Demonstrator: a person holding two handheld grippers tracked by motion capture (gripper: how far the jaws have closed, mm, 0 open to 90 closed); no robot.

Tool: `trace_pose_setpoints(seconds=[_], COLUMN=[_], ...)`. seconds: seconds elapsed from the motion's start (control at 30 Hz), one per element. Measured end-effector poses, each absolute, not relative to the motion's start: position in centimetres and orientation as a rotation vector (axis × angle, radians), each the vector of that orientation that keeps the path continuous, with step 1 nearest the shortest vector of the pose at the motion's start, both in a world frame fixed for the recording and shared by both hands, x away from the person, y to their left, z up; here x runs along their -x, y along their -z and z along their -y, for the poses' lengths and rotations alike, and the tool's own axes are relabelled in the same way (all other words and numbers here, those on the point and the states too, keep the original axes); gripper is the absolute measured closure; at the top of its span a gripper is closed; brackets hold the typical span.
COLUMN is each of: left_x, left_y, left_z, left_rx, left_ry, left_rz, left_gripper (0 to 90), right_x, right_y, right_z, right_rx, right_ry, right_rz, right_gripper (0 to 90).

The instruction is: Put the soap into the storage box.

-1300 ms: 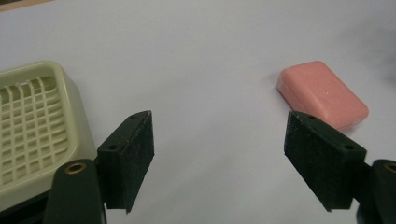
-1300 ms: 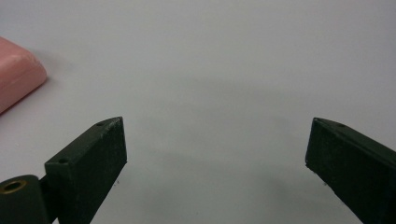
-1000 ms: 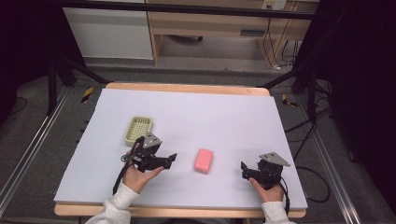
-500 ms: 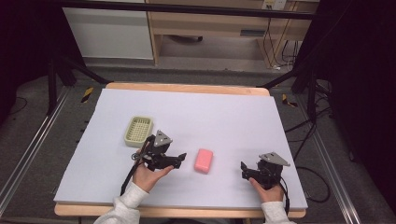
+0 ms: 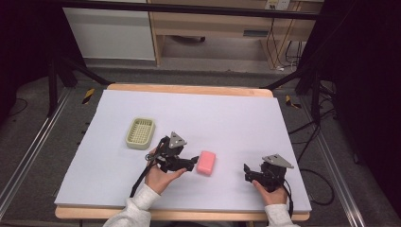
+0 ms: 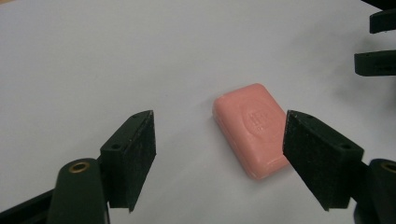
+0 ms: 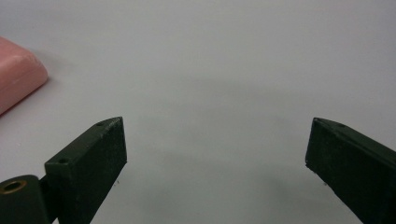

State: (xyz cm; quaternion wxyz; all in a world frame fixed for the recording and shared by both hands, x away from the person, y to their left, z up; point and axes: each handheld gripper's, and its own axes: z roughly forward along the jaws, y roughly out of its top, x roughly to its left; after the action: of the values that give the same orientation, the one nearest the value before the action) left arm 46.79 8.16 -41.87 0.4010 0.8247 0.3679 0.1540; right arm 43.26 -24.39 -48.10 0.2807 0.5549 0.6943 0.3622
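The pink soap bar [image 5: 206, 162] is lying flat on the table [image 5: 227, 118], near its front middle. It is being approached by the left tongs [image 5: 194, 163], whose jaws are standing apart, just short of the bar without touching it, and have just been closing a little. A green soap dish [image 5: 140, 133] is sitting well behind. The right tongs [image 5: 246, 171] are being held wide over bare table.

Bare tabletop [image 5: 227, 113] surrounds the pink soap [image 5: 206, 162] on its far and right sides; the left claw [image 5: 193, 163] crowds its left, and a green soap dish [image 5: 140, 133] sits farther left.
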Motion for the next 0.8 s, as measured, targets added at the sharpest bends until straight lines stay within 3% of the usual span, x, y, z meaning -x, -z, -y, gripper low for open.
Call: trace_pose_setpoints(seconds=[0.8], left_x=[-47.8], left_y=[43.1], left_z=[-5.1], left_rx=[-2.142], left_ry=[-0.374], left_rz=[-0.926], left_gripper=[25.1], right_x=[-43.3], right_y=[48.1], right_z=[24.4], right_rx=[-1.489], right_ry=[-0.972], right_rz=[-1.860], right_gripper=[5.7])
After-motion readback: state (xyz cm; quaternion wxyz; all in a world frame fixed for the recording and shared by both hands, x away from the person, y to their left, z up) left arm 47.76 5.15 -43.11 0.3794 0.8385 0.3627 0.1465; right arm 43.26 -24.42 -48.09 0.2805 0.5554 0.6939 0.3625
